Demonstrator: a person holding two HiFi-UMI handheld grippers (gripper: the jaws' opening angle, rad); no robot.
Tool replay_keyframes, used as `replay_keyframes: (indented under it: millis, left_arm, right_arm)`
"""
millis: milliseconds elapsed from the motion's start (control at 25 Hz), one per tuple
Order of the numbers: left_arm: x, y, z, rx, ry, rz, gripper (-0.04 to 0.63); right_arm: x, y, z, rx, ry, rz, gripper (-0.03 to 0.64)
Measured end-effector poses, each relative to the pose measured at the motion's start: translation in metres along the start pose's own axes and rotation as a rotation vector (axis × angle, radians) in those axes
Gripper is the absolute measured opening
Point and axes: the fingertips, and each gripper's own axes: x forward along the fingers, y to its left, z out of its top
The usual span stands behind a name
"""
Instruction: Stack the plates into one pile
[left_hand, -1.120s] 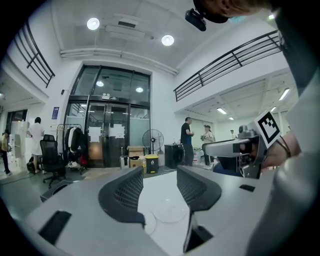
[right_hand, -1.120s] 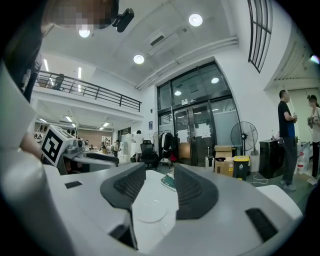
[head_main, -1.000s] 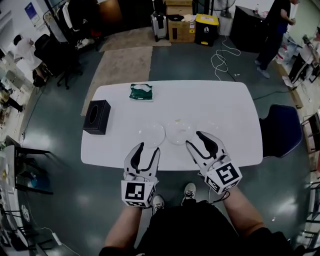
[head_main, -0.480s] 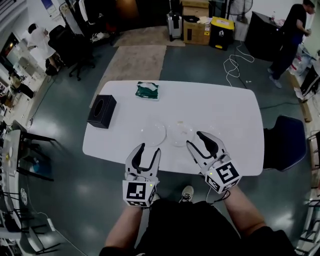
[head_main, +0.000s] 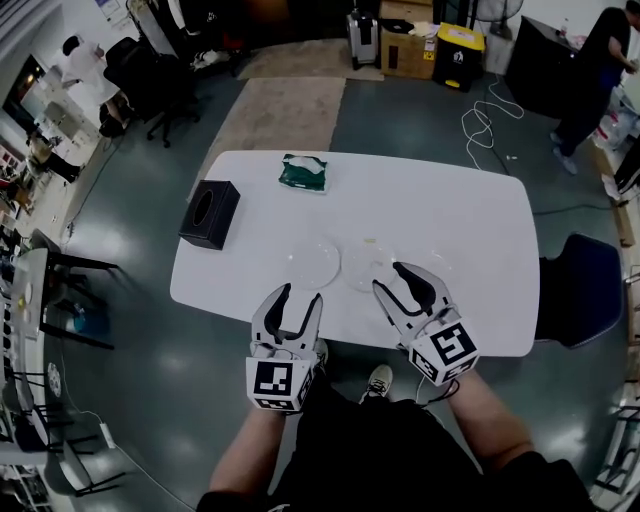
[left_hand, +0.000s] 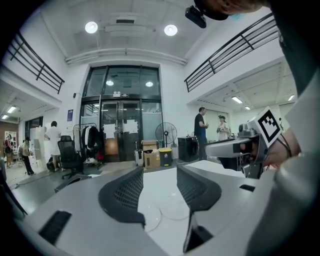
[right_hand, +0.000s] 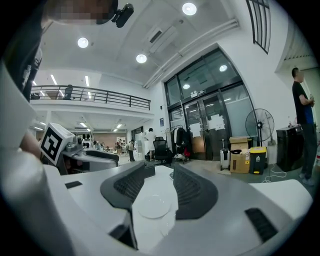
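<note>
Three clear plates lie side by side near the front edge of the white table: a left plate, a middle plate and a right plate, which is faint and partly behind my right gripper. My left gripper hovers open just short of the left plate, nothing between its fingers. My right gripper is open over the table's front edge, between the middle and right plates. In the left gripper view two plates show between the jaws. The right gripper view shows one plate ahead.
A black tissue box sits at the table's left end and a green packet near its far edge. A blue chair stands at the right end. People, chairs and boxes stand farther off on the floor.
The head view has shifted a little, so the table sits slightly differently in frame. Both grippers keep the same open pose near the plates.
</note>
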Motion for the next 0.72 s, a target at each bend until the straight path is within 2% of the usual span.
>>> replay_keyframes:
  millis: [720]
  left_arm:
    - [0.059,0.086,-0.048,-0.038,0.094,-0.103,0.213]
  right_arm:
    - [0.093,0.021,-0.063,0.057,0.172,-0.078,0.186]
